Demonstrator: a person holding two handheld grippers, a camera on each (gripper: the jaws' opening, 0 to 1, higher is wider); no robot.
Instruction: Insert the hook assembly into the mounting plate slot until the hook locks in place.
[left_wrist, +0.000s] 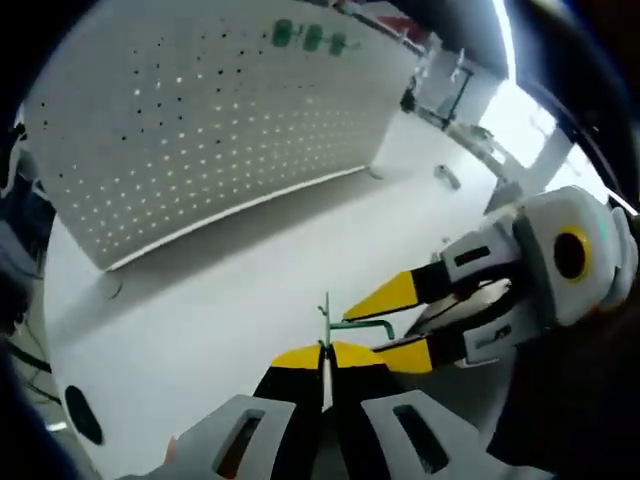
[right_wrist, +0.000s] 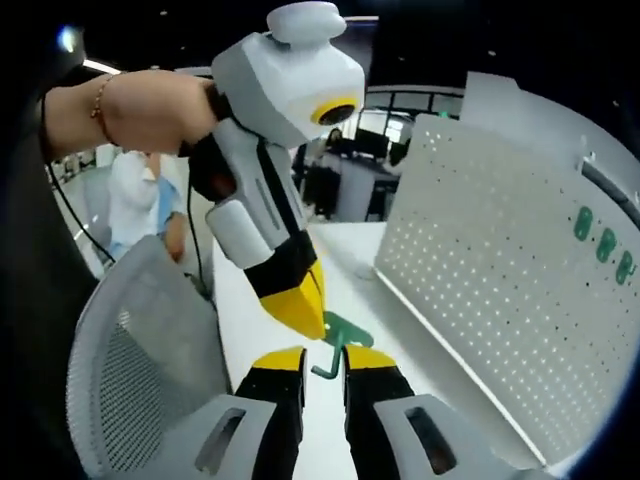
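The hook assembly (left_wrist: 345, 325), a thin green wire piece with a bent arm, hangs above the white bench (left_wrist: 250, 270), pinched at its upright stem in the closed left claw (left_wrist: 325, 352). The right claw (left_wrist: 405, 325) closes on its bent end from the side. In the right gripper view the hook (right_wrist: 338, 345) sits between both claws. This looks like the carrying step. Next, I judge, it must travel to the white pegboard plate (left_wrist: 220, 110) beyond, well apart, and line up with a slot.
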